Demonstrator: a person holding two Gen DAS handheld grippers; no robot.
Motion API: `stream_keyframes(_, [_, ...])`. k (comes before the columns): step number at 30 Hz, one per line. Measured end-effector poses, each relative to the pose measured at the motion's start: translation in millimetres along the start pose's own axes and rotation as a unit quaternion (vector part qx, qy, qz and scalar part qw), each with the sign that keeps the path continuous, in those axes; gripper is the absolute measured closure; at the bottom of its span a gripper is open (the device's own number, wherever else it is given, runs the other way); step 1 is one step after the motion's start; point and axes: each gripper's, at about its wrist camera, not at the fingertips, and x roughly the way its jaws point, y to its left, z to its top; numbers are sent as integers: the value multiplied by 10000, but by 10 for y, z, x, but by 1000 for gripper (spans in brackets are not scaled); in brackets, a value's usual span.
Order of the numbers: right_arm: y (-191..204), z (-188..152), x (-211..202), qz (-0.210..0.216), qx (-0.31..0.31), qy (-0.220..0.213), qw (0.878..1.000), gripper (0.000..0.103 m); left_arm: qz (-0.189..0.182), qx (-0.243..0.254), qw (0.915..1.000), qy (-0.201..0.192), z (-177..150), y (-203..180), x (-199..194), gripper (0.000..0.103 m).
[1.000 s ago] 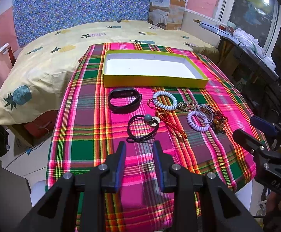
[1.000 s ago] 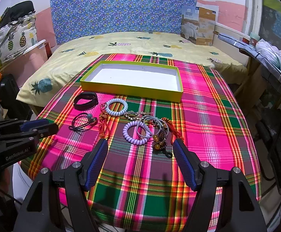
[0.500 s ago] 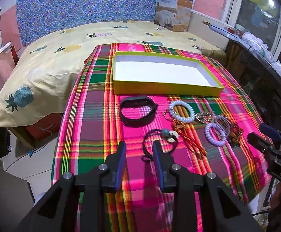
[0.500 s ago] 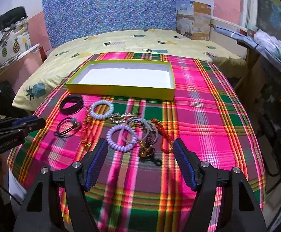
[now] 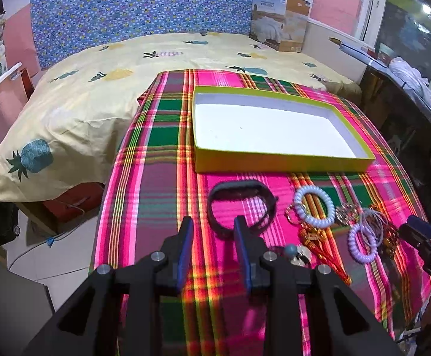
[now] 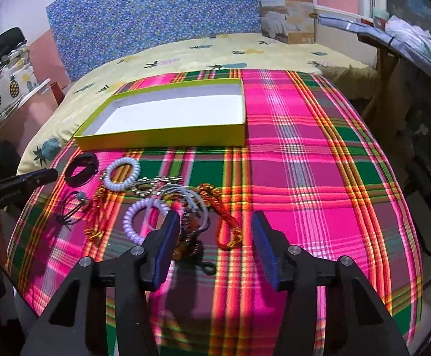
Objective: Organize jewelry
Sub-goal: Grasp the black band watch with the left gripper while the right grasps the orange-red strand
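Left gripper brought forward over black band; right gripper lowered onto jewelry pile, jaws just narrowed, nothing clamped.

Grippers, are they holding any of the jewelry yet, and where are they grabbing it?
Nothing is held. The left gripper and right gripper are both open above the tablecloth.

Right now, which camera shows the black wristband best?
The left wrist view: the black rubber wristband lies whole and large just ahead of the tool there. In the right wrist view the wristband sits small near the left edge.
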Motion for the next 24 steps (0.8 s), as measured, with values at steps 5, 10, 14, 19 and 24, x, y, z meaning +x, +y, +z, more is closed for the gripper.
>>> stream_keyframes(5, [-78, 21, 97, 20, -20, 110, 9999, 57, 36, -6, 10000, 61, 75, 14, 130, 74])
stream_keyframes(10, [-99, 38, 213, 44, -147, 251, 9996, 65, 57, 44, 9999, 153, 101, -3, 248, 74])
stream_keyframes(14, [-128, 24, 296, 67, -239, 410, 9989, 72, 69, 86, 9996, 276, 108, -24, 347, 74])
stream_keyframes(19, [-115, 14, 313, -26, -454, 452, 9979, 84, 205, 219, 9992, 253, 120, -66, 396, 74])
stream_keyframes(24, [-131, 2, 301, 25, -446, 422, 9981, 95, 347, 381, 9985, 210, 122, -106, 410, 90])
